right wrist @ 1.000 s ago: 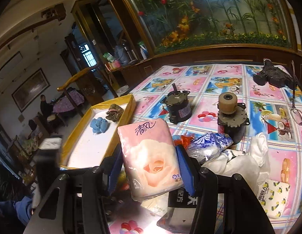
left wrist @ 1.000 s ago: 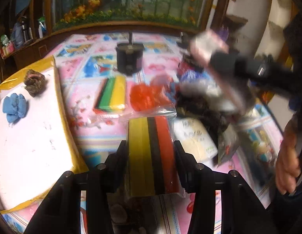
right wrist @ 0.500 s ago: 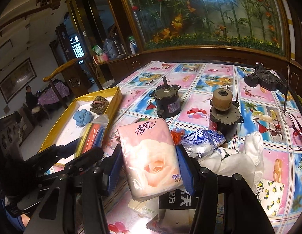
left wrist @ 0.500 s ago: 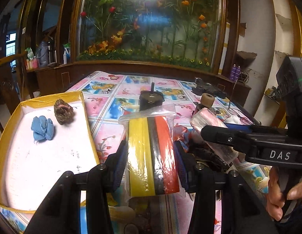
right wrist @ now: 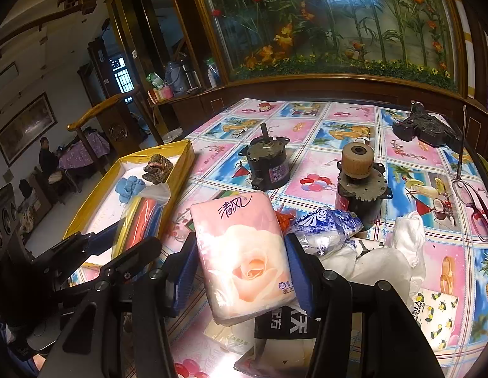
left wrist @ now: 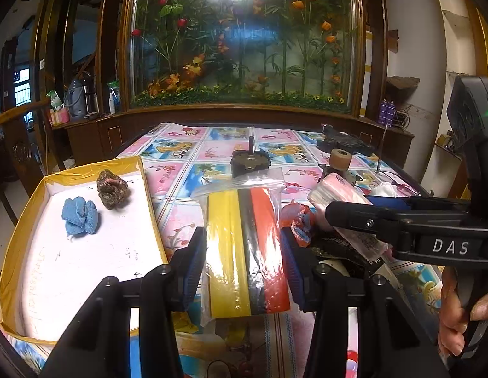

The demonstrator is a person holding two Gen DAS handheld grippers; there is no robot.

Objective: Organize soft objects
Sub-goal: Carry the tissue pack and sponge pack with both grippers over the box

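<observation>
You are pinching the bagged sponge pack [left wrist: 247, 252] in the left gripper [left wrist: 244, 264] and the tissue pack [right wrist: 244, 258] in the right gripper [right wrist: 241, 271]; slick wrapping is risking slippage short of the tray [left wrist: 149, 195].

Tray [left wrist: 86, 170] handwriting too small

Two motors [right wrist: 269, 163] [right wrist: 362, 186] beside the yellow tray [left wrist: 149, 195] — inside it, one blue cloth [left wrist: 80, 215], one brown lump [left wrist: 112, 185]; one pair of glasses [right wrist: 474, 201].

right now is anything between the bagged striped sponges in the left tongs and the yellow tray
Nothing visible. The left tongs grip the bagged sponges beside the yellow tray, whose near floor lies bare; the blue cloth and brown lump sit toward its far end.
</observation>
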